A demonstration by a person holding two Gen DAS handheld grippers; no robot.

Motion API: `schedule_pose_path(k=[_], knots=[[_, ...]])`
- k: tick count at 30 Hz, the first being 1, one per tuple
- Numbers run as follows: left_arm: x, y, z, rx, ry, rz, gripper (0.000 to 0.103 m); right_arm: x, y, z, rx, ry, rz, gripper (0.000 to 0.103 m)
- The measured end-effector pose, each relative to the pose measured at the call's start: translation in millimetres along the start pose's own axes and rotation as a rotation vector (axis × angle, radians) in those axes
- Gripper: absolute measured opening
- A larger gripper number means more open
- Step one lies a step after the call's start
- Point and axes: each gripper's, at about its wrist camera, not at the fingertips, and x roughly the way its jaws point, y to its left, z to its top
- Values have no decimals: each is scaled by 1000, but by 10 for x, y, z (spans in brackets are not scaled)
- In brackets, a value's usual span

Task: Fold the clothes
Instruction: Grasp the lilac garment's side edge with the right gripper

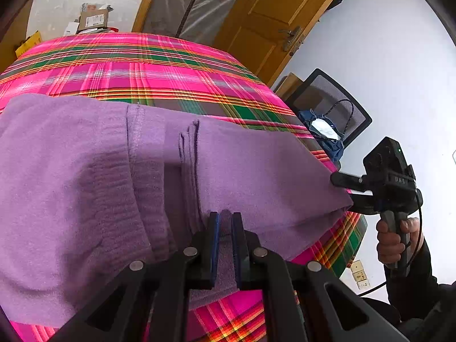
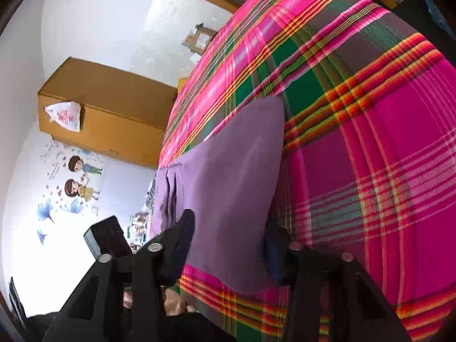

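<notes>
A purple knit sweater lies folded on the pink plaid tablecloth, its ribbed hem toward the left. My left gripper is shut on a fold of the sweater at its near edge, with purple fabric pinched between the blue pads. At the table's right edge my right gripper, held by a hand, has one finger above and one below the sweater's right corner. In the right wrist view the same purple fabric spans the gap of the right gripper, whose jaws stand apart around it.
A black mesh chair with a blue bag stands just past the table's right edge. A wooden door is behind it. Small cardboard boxes sit beyond the table's far end. A large cardboard box stands against the wall.
</notes>
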Motion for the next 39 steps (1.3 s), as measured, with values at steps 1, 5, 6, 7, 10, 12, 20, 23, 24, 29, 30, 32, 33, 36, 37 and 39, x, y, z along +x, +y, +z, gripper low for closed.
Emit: schedule_pose_path(k=[1, 5, 6, 7, 10, 12, 20, 23, 24, 29, 30, 32, 33, 36, 37, 39], knots=[[1, -3, 1, 0, 0, 0, 8, -3, -5, -4, -2, 4, -7, 31], [3, -12, 5, 2, 0, 2, 8, 6, -1, 8, -10, 1, -30, 20], [1, -12, 4, 2, 0, 2, 8, 5, 5, 10, -11, -5, -30, 19], [-2, -15, 5, 3, 0, 4, 8, -2, 15, 7, -15, -13, -28, 18], [-29, -30, 11, 4, 2, 14, 8, -61, 40, 9, -29, -36, -13, 17], [-50, -44, 24, 6, -2, 23, 8, -94, 46, 16, -38, -42, -10, 17], [75, -36, 180, 13, 7, 86, 8, -3, 68, -41, -38, -35, -32, 19], [80, -34, 158, 17, 1, 83, 8, 9, 84, -54, -46, -38, -42, 20], [75, -36, 151, 18, 1, 83, 8, 11, 83, -51, -47, -39, -44, 20], [31, -31, 102, 17, 1, 81, 8, 67, 72, -11, -42, -39, -61, 23], [26, -37, 90, 17, -1, 81, 8, 93, 75, 2, -39, -39, -63, 24], [16, -49, 85, 18, -1, 84, 8, 124, 70, 11, -37, -40, -65, 24], [14, -60, 87, 17, 0, 87, 8, 133, 69, 13, -38, -41, -65, 24], [-10, -85, 92, 20, -2, 95, 8, 118, 85, 14, -53, -47, -66, 21], [-21, -93, 93, 22, -4, 97, 8, 103, 99, 12, -61, -50, -66, 21], [-32, -101, 94, 25, -8, 97, 8, 69, 144, 11, -79, -59, -62, 20]])
